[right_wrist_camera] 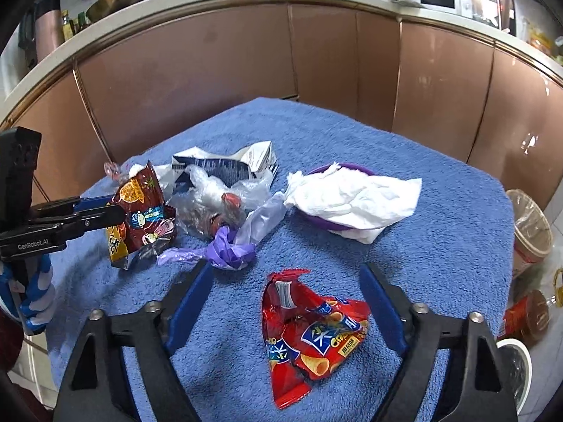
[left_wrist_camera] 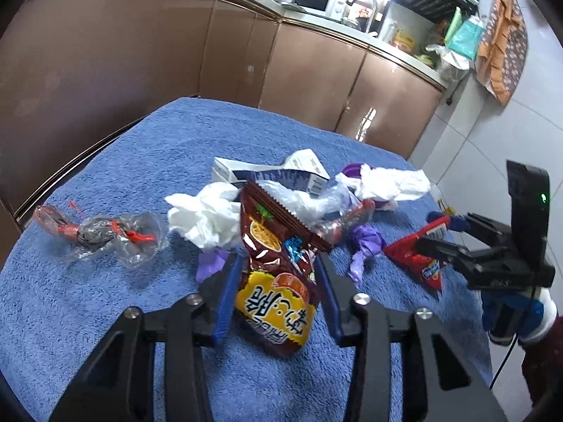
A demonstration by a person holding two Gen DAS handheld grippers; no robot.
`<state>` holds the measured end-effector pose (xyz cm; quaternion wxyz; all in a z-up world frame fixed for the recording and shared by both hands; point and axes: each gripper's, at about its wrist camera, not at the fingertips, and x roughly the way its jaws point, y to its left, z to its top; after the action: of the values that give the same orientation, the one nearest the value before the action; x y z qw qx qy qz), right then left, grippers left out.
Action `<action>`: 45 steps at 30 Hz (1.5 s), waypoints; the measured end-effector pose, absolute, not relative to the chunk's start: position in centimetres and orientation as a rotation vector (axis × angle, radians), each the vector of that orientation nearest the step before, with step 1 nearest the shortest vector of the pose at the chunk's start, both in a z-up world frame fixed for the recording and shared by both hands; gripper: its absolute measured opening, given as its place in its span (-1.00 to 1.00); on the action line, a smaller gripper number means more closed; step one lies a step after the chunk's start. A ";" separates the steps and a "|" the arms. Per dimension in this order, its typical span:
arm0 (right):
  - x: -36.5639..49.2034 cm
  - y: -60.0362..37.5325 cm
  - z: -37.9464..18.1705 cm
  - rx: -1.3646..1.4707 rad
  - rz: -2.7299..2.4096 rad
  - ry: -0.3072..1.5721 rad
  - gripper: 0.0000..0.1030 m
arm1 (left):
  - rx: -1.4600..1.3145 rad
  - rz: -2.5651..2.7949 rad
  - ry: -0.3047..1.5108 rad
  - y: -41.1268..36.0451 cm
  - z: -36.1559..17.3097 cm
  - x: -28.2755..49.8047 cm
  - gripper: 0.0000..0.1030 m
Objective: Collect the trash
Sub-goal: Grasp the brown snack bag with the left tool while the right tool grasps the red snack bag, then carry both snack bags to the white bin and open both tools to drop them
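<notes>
Trash [right_wrist_camera: 309,337] litters blue towel [right_wrist_camera: 440,211] before brown cabinets [right_wrist_camera: 218,70].

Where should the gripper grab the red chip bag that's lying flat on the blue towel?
Probably the torn top edge of the red chip bag, the end nearest the purple glove. The bag lies flat on the blue towel, but that ragged edge curls up a little, so one finger could slip under it. Come from above, as the right gripper is, its fingers open either side.
</notes>
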<state>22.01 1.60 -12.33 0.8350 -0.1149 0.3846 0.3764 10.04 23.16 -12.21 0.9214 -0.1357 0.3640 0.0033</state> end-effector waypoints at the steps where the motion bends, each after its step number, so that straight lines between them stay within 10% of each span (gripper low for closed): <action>1: 22.1 1.6 -12.5 -0.247 0.796 0.820 0.36 | -0.274 0.001 0.752 22.9 -12.3 10.1 -0.37; 14: 21.0 -0.5 -12.6 -0.212 0.794 0.822 -0.69 | -0.244 -0.006 0.741 20.9 -11.6 9.2 -0.71; 45: 13.0 -20.6 -5.9 0.062 0.483 0.634 -0.80 | -0.084 -0.231 0.702 6.5 -3.1 8.1 -0.73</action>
<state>13.02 -20.61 -5.88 0.9211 0.0303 0.3088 0.2350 8.08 6.52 -3.09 0.9317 -0.0409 0.3428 -0.1128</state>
